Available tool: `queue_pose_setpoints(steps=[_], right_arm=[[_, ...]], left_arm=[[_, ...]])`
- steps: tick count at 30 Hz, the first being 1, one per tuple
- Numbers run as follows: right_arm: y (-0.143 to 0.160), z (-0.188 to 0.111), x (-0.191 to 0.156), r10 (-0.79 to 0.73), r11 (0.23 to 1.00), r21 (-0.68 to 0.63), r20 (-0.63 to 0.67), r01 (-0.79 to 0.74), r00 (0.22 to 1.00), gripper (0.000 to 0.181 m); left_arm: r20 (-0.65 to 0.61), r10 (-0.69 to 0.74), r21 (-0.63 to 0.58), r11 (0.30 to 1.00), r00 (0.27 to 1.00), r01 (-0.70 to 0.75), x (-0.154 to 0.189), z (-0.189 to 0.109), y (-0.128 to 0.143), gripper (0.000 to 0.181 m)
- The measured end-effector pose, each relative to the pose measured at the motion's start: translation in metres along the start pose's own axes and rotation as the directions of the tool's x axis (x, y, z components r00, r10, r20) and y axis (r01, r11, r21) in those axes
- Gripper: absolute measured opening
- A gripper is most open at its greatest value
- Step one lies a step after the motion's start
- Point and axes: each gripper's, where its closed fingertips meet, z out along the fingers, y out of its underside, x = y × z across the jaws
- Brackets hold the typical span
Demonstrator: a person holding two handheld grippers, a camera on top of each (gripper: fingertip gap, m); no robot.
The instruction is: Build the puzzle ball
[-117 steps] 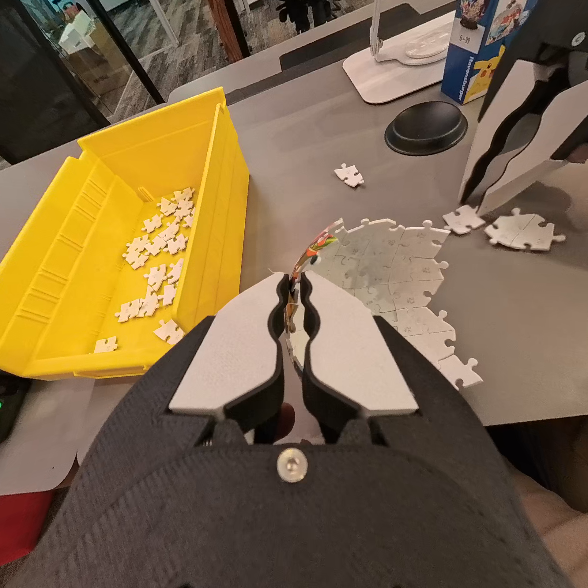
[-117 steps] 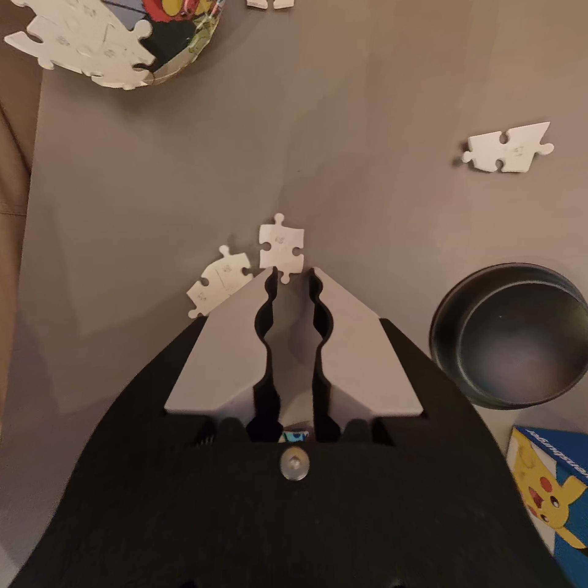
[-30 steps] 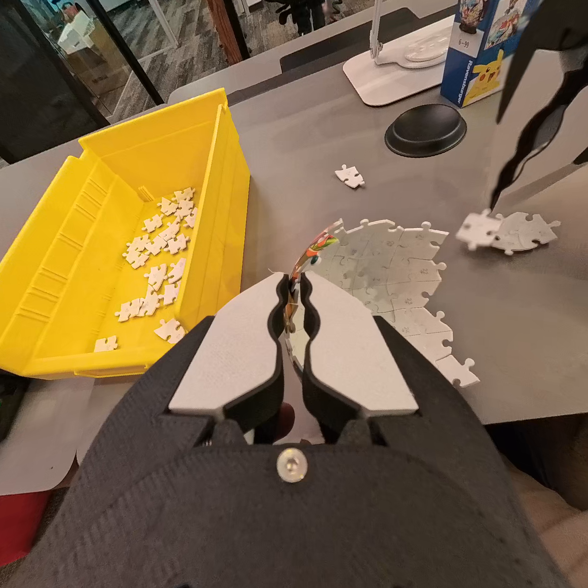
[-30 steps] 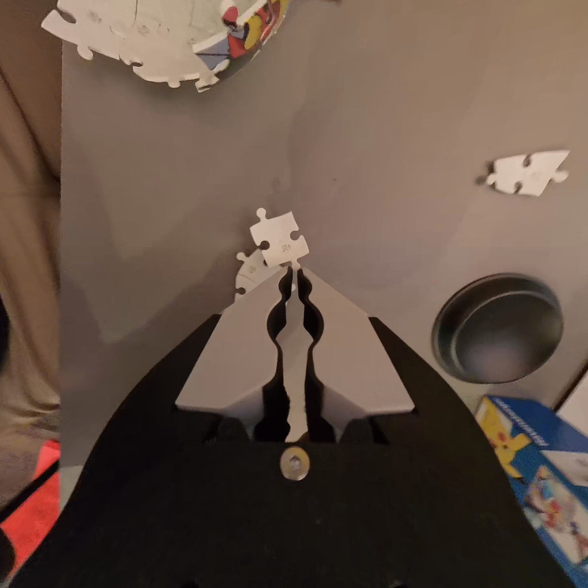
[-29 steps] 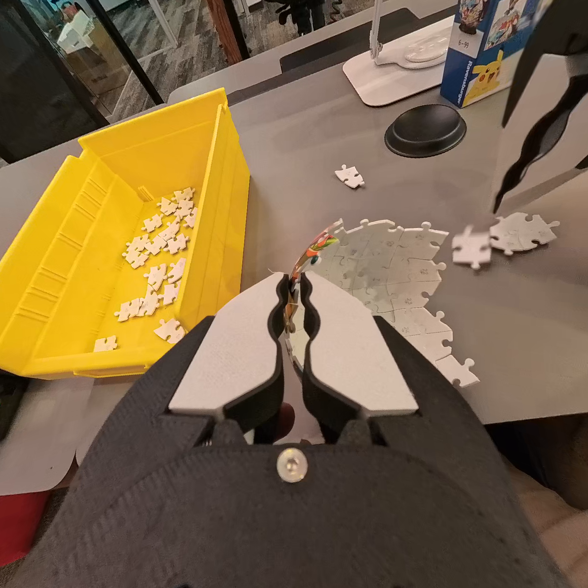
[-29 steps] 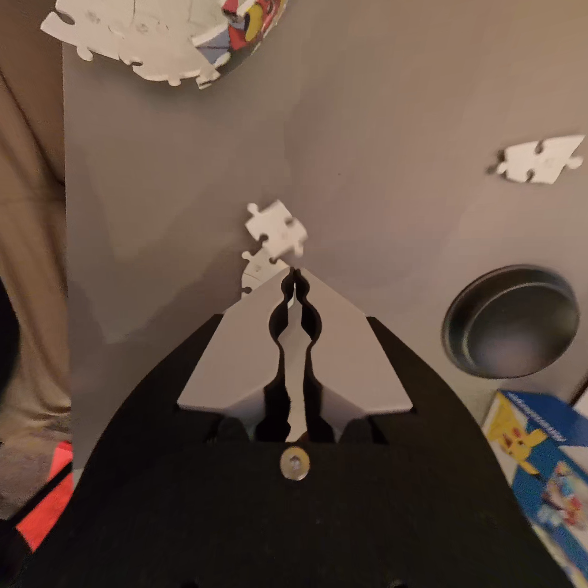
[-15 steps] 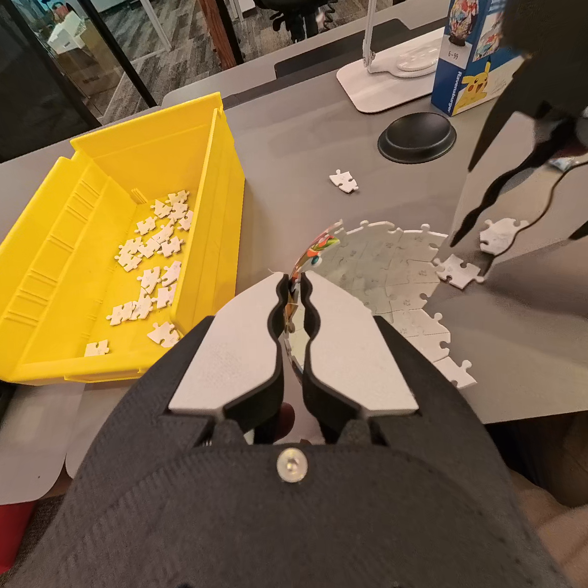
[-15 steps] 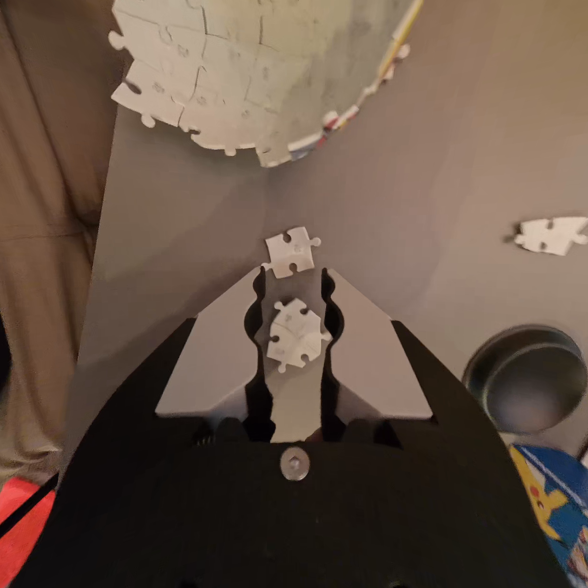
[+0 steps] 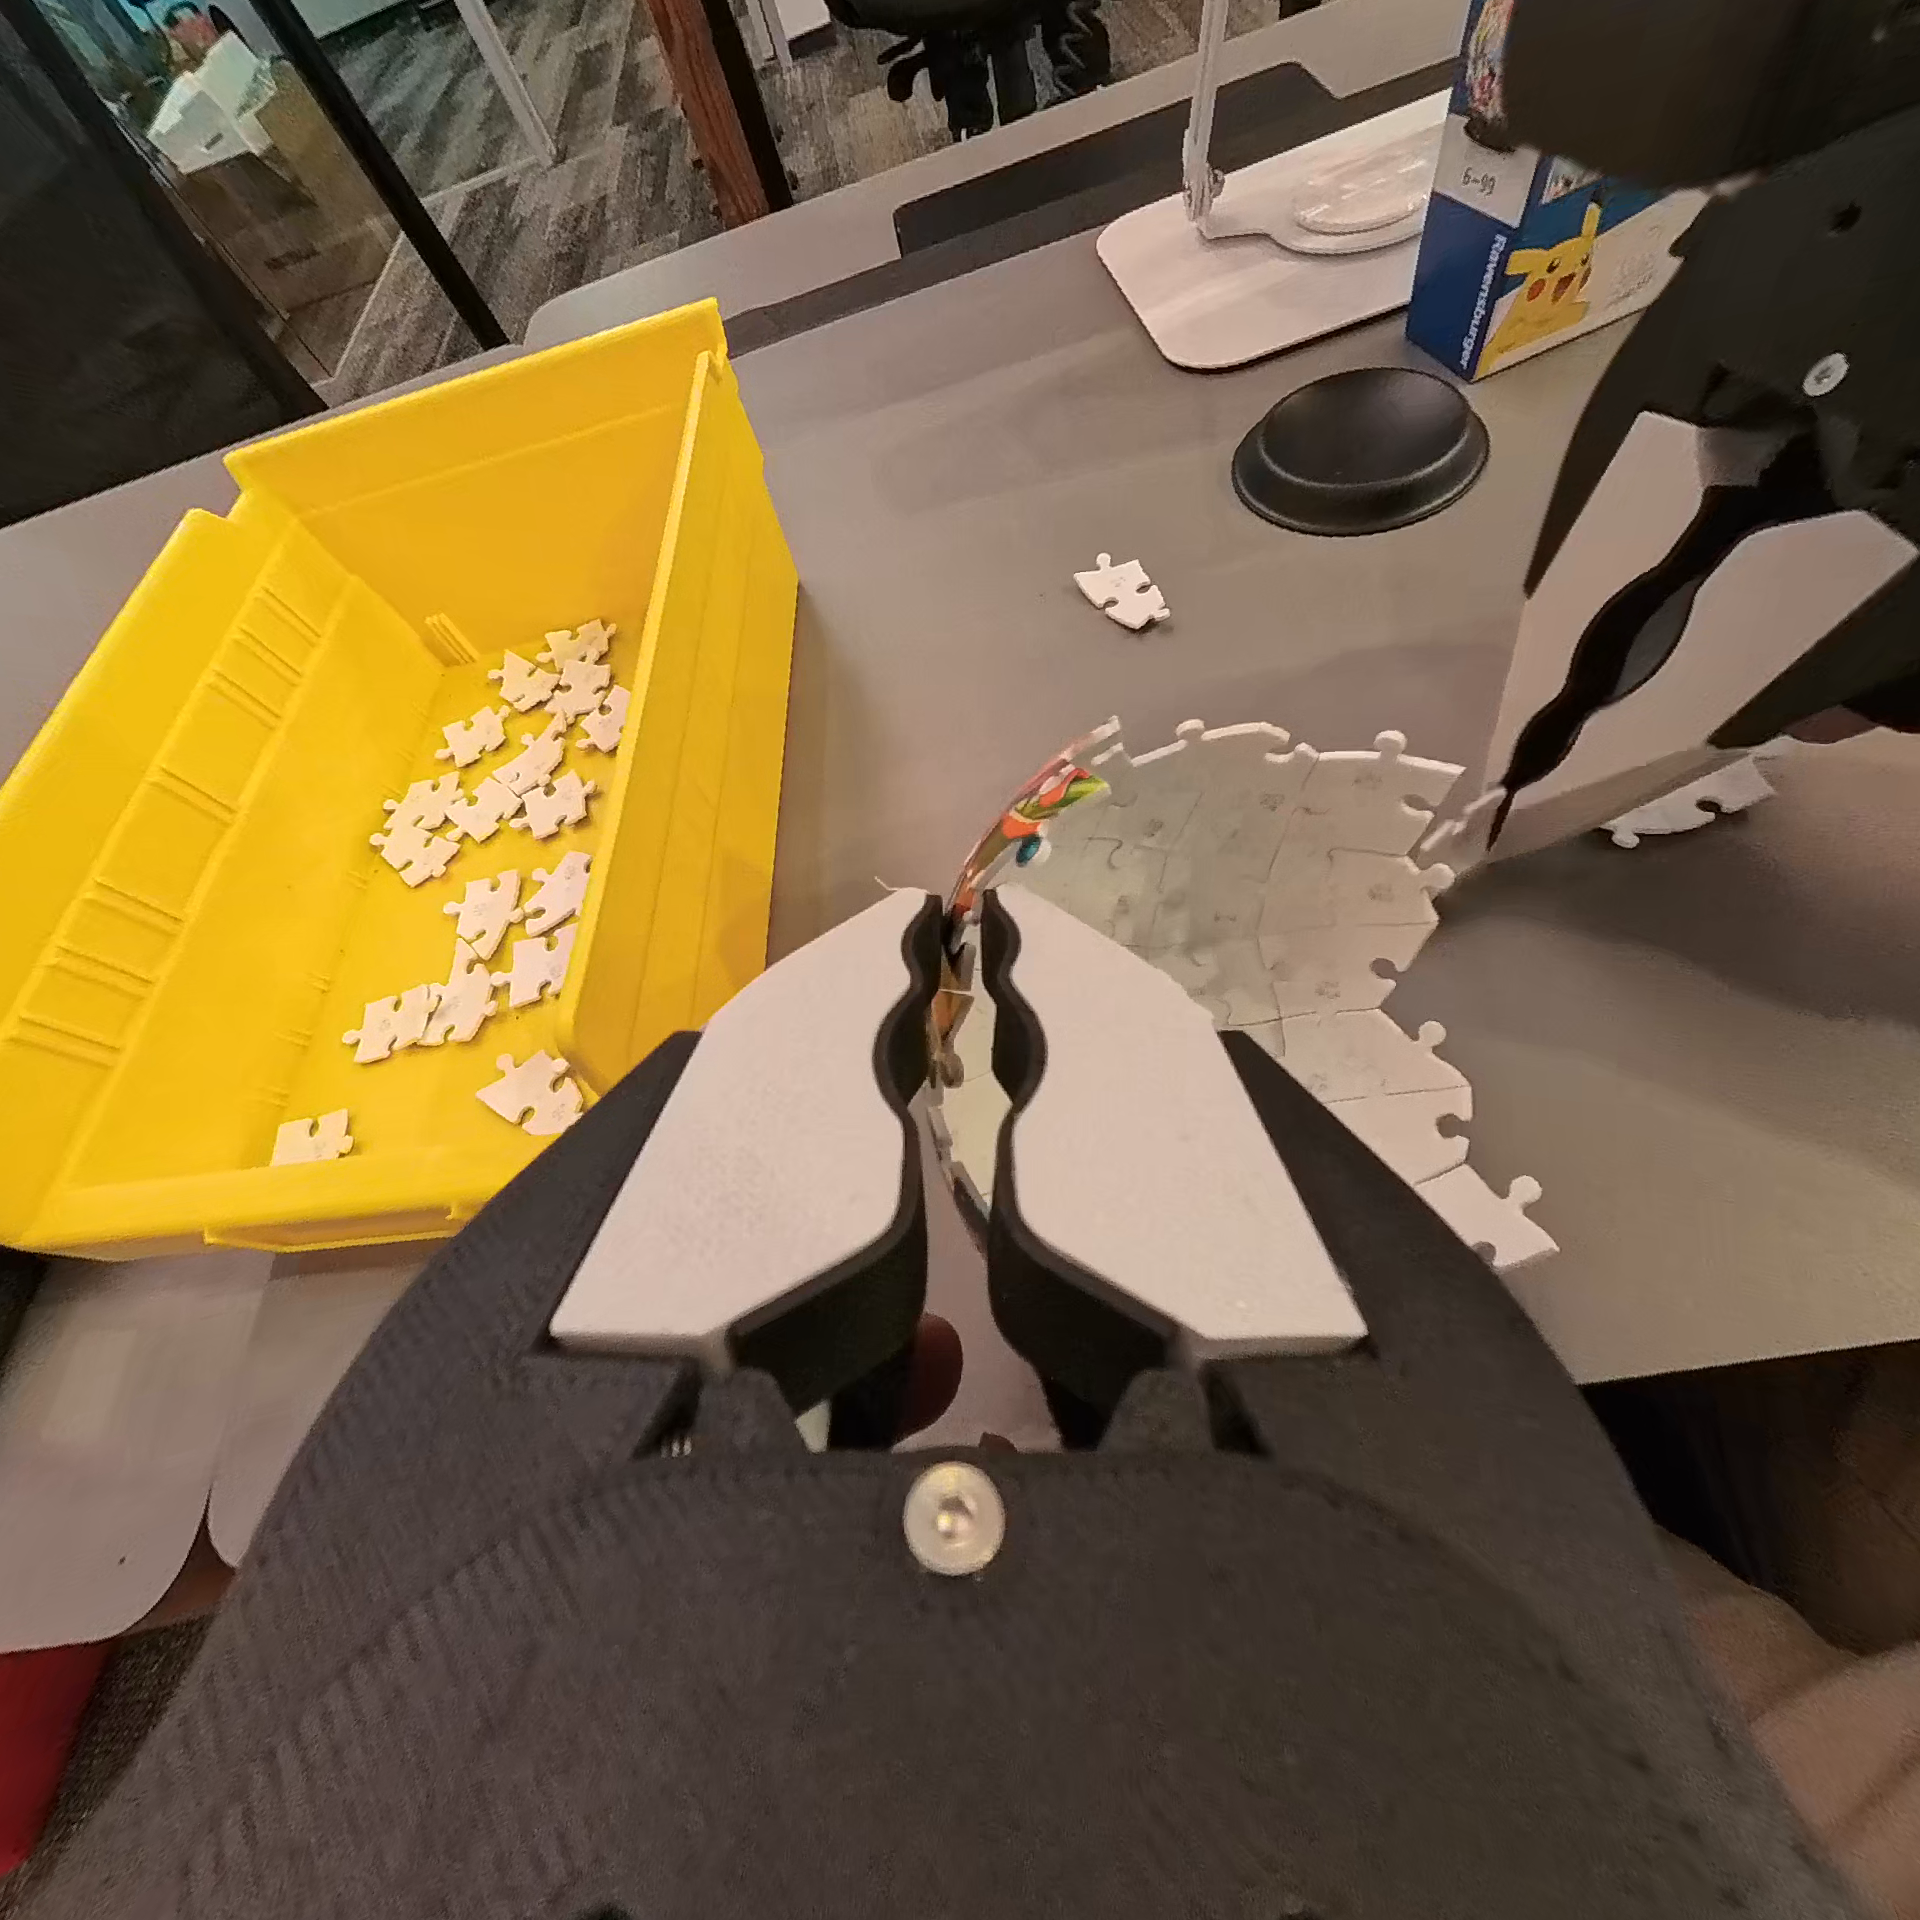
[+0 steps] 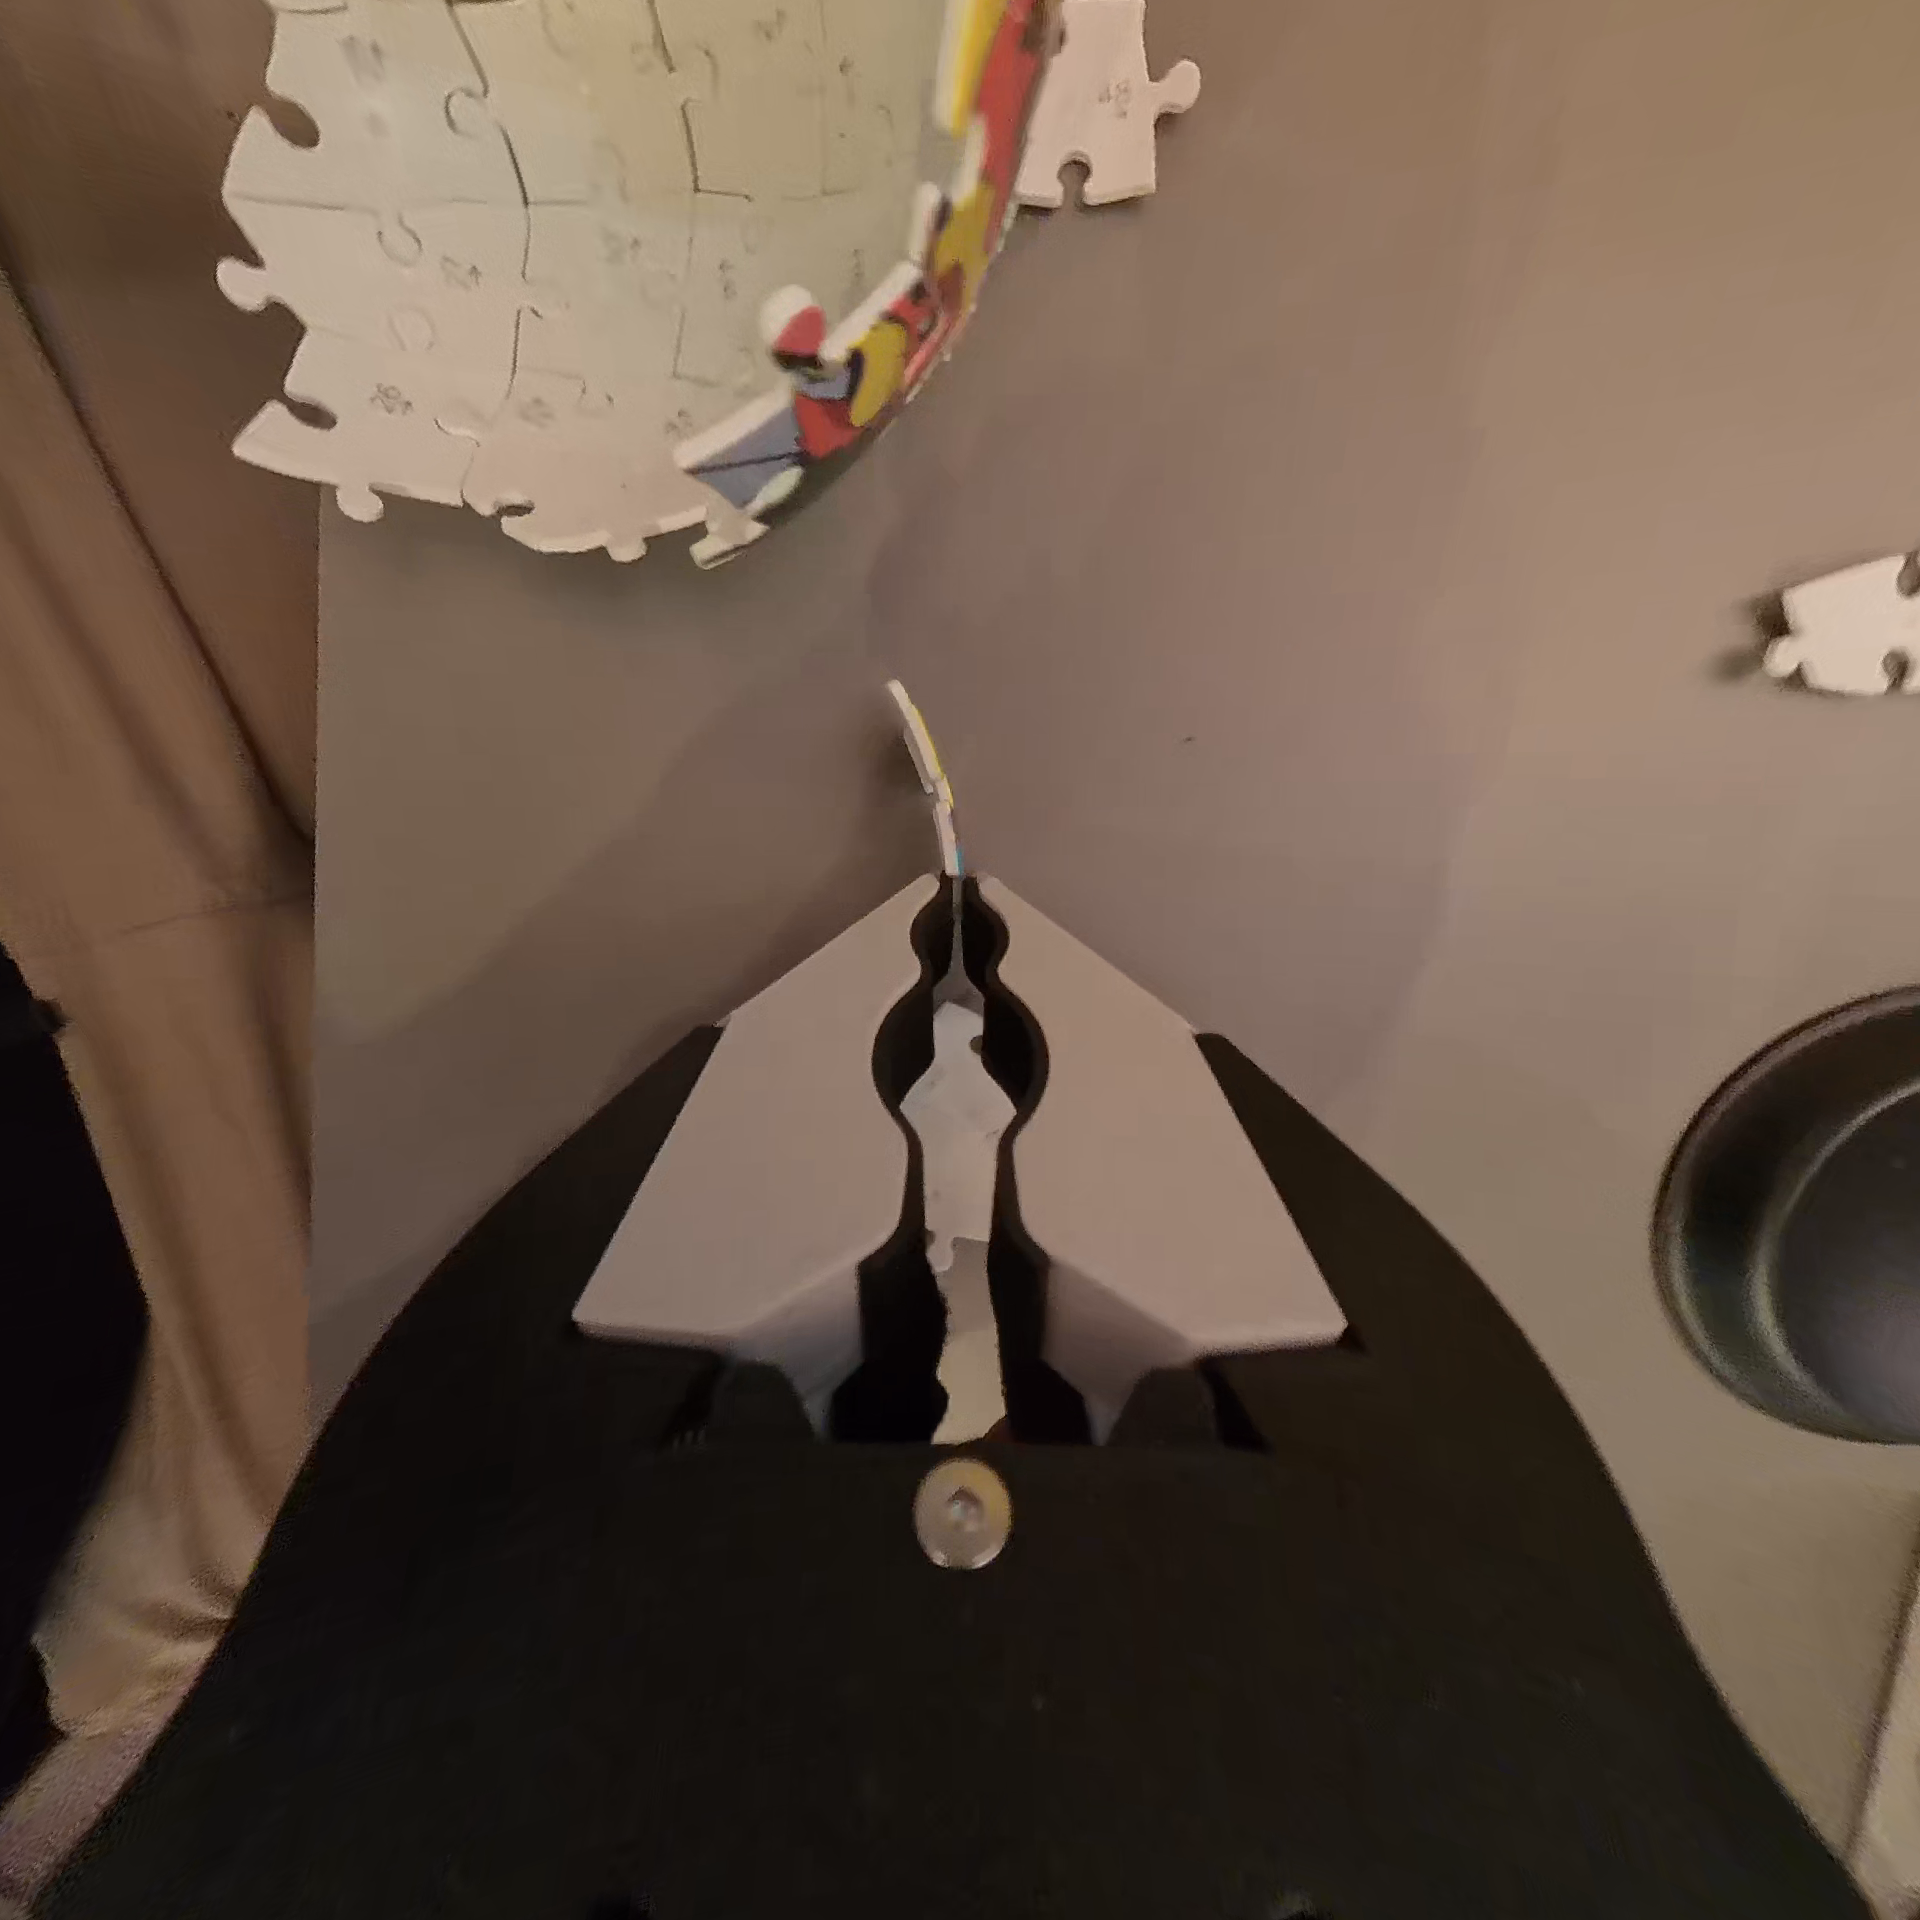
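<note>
Grey desk: carried a yellow plastic bin at 9 o'clock.
Left claw: clamped on the curved half-built puzzle shell.
Right claw: clamped on a single white puzzle piece, edge-on.

Left hand-held gripper clamps the rim of the partial puzzle ball beside the yellow bin.

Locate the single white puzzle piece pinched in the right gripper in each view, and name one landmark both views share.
Left wrist view: the single white puzzle piece shows at the right, at the right gripper's tips, beside the rim of the half-built curved puzzle shell.
Right wrist view: it stands edge-on at centre, sticking out past the fingertips.
Shared landmark: the round black dish, upper right in the left view, at the right edge in the right view.
</note>
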Motion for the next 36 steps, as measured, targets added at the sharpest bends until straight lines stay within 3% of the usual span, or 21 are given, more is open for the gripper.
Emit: queue_pose_setpoints(steps=[6,14,21,26,29,36], right_arm=[[-0.004,-0.023,0.007,0.260,0.952,0.146,0.068,-0.267,0.963,0.000],[0.017,-0.015,0.000,0.380,0.916,0.107,0.077,-0.387,0.922,0.002],[0.014,-0.017,0.001,0.384,0.913,0.127,0.060,-0.389,0.921,0.007],[0.006,-0.022,0.000,0.305,0.943,0.139,0.012,-0.303,0.952,0.020],[0.016,-0.015,0.002,0.272,0.961,0.071,-0.051,-0.269,0.961,0.021],[0.009,-0.016,-0.004,0.250,0.965,0.102,-0.060,-0.243,0.966,0.020]], left_arm=[[0.003,-0.002,0.002,1.000,1.000,0.002,-0.001,-0.001,0.000,0.007],[-0.004,0.004,0.002,1.000,1.000,-0.004,0.002,0.000,-0.001,0.007],[-0.004,0.006,0.001,1.000,1.000,-0.006,0.002,0.000,-0.001,0.007],[-0.001,0.005,0.002,1.000,1.000,-0.005,0.001,0.000,-0.001,0.007],[-0.001,0.006,0.002,1.000,1.000,-0.006,0.001,-0.001,-0.001,0.007],[-0.002,0.008,0.001,1.000,1.000,-0.008,0.001,0.000,-0.001,0.007]])
